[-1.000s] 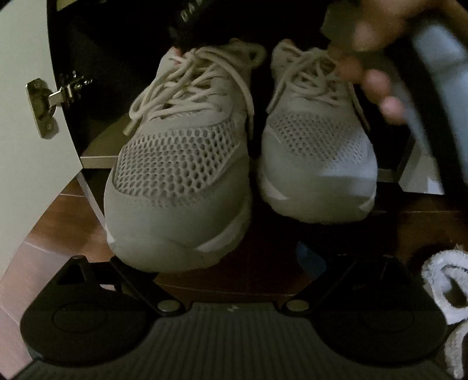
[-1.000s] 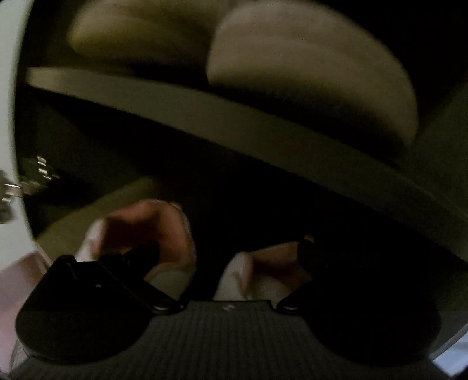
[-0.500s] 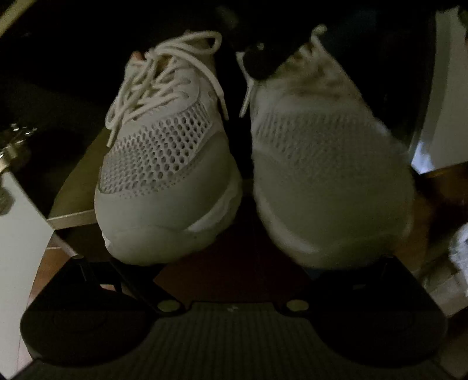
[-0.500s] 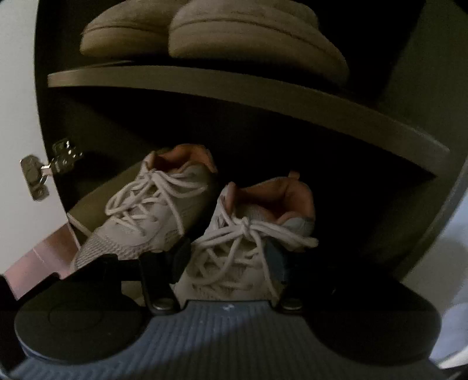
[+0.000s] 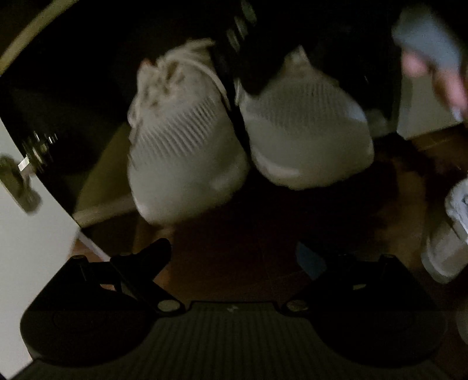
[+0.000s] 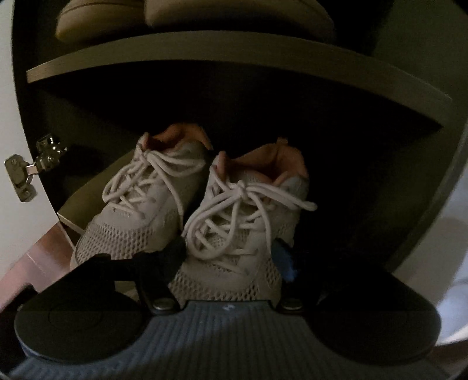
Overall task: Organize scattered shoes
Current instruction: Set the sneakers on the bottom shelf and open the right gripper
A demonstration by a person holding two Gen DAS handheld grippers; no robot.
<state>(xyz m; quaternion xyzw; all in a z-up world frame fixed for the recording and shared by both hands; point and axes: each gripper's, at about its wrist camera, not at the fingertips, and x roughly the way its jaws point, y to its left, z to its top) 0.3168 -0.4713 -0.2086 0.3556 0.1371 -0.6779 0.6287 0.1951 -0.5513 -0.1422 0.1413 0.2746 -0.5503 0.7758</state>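
Two white mesh sneakers stand side by side at the front edge of the cabinet's bottom shelf (image 6: 79,201), toes toward me. The right sneaker (image 6: 234,233) sits between the fingers of my right gripper (image 6: 228,260). The pads touch its sides while the jaws are opening slightly. The left sneaker (image 6: 137,216) stands free beside it. In the left wrist view the left sneaker (image 5: 181,157) and right sneaker (image 5: 304,134) are blurred, and the right gripper's dark body covers the right one's laces. My left gripper (image 5: 234,260) hangs open over the floor, short of the toes, holding nothing.
An upper shelf (image 6: 204,58) carries a beige pair of shoes (image 6: 234,17). The white cabinet door with its metal hinge (image 6: 20,178) stands open at left. A white fluffy slipper (image 5: 447,233) lies on the wooden floor (image 5: 248,233) at right. A hand (image 5: 433,76) holds the right gripper.
The right gripper came down from the upper shelf onto the right sneaker and closed around it. The left gripper rolled and drew back from the left sneaker's toe.
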